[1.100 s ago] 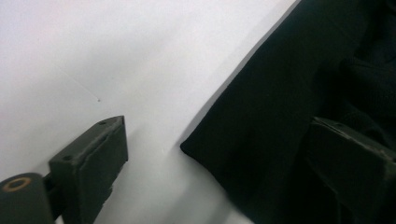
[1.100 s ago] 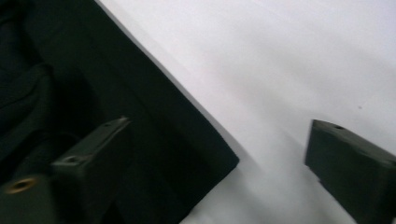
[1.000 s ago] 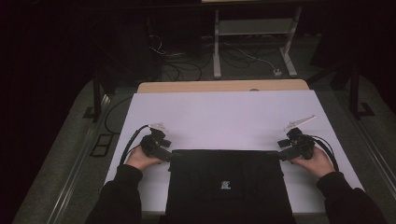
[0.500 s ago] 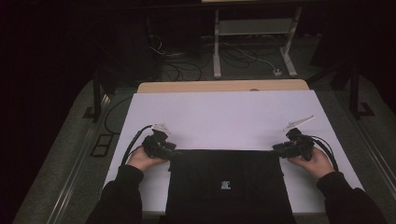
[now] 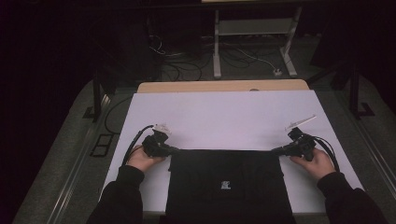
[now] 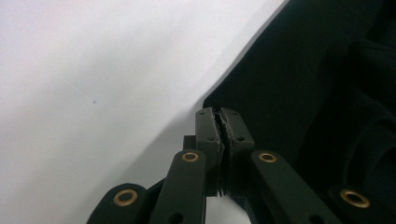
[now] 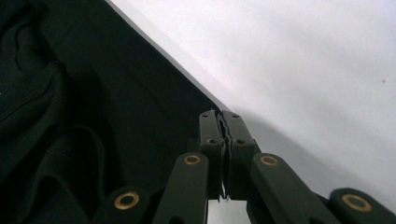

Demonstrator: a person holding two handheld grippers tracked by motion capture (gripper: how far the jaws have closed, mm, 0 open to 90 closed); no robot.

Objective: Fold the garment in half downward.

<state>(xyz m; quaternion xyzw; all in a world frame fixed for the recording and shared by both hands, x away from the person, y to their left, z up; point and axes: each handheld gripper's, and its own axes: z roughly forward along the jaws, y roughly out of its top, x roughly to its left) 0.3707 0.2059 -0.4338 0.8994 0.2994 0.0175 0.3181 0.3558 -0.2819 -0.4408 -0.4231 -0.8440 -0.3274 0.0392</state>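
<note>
**Corner grasp set on both far corners of the garment; lift or fold to follow.**
A white surface (image 5: 224, 116) carries a black garment (image 5: 226, 186), laid flat at its near edge, with a small white logo (image 5: 225, 185) near the garment's middle. At the garment's far left corner the left gripper (image 5: 176, 150) is positioned; its jaws have just been closing and are now pinched fully together, with a fold of the cloth apparently caught between the pads. At the garment's far right corner the right gripper (image 5: 275, 151) is set likewise, its jaws just closed tight at the cloth edge. The grasping step is judged complete. An even, simultaneous raise of both corners is called for next, so that neither hem slips free.
</note>
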